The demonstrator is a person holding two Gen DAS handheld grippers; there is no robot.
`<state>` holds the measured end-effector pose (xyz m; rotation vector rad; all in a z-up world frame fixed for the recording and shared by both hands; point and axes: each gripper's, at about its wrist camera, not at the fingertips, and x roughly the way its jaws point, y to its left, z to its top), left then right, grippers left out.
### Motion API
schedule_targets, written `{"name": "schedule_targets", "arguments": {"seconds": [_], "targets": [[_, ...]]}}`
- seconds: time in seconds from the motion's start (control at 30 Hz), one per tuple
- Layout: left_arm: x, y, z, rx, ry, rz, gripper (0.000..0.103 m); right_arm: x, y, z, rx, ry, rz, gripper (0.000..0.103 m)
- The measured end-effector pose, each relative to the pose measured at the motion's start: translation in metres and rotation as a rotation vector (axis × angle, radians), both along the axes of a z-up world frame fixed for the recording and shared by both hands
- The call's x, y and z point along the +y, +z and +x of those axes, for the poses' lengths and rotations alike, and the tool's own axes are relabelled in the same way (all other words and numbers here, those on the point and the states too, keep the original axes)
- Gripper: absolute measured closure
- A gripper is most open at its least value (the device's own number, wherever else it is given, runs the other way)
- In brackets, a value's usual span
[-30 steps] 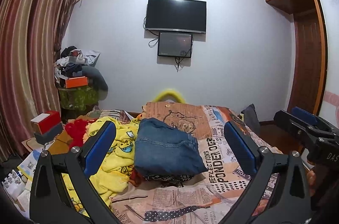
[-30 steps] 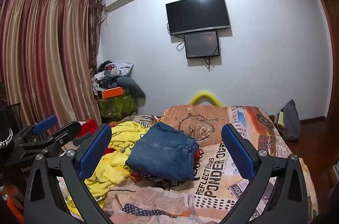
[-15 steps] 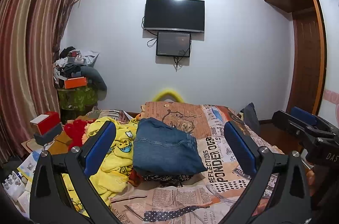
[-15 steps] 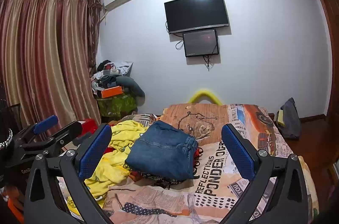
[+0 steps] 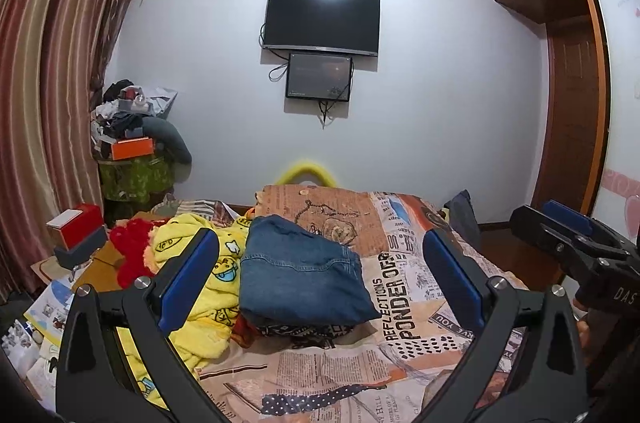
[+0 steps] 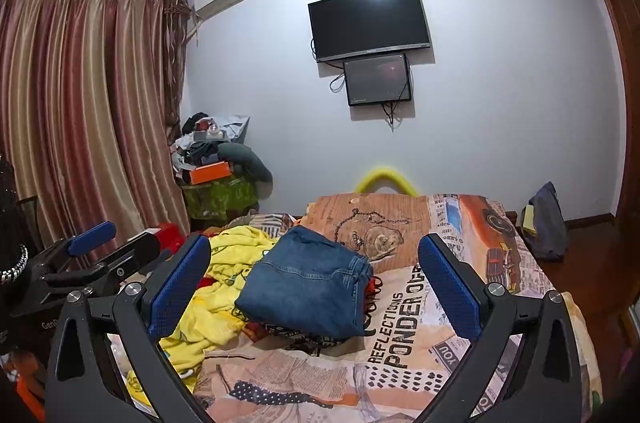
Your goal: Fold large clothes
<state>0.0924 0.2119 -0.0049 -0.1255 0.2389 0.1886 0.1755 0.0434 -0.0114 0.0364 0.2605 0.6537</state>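
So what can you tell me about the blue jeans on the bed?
The blue jeans are denim with stitched seams, folded into a thick, roughly square bundle. They lie flat near the middle of the bed, on top of some dark patterned cloth. A crumpled yellow cartoon-print garment lies against their left side, and the newspaper-print bedspread spreads to the right. Neither gripper touches them.
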Motion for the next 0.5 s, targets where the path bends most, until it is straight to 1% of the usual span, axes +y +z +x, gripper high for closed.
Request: {"name": "schedule_targets", "arguments": {"seconds": [0.5], "targets": [[0.0048, -0.0051, 0.0014, 0.010, -0.018, -0.020, 0.000, 0.0019, -0.0023, -0.0002, 0.012, -0.002, 0.001, 0.000]]}}
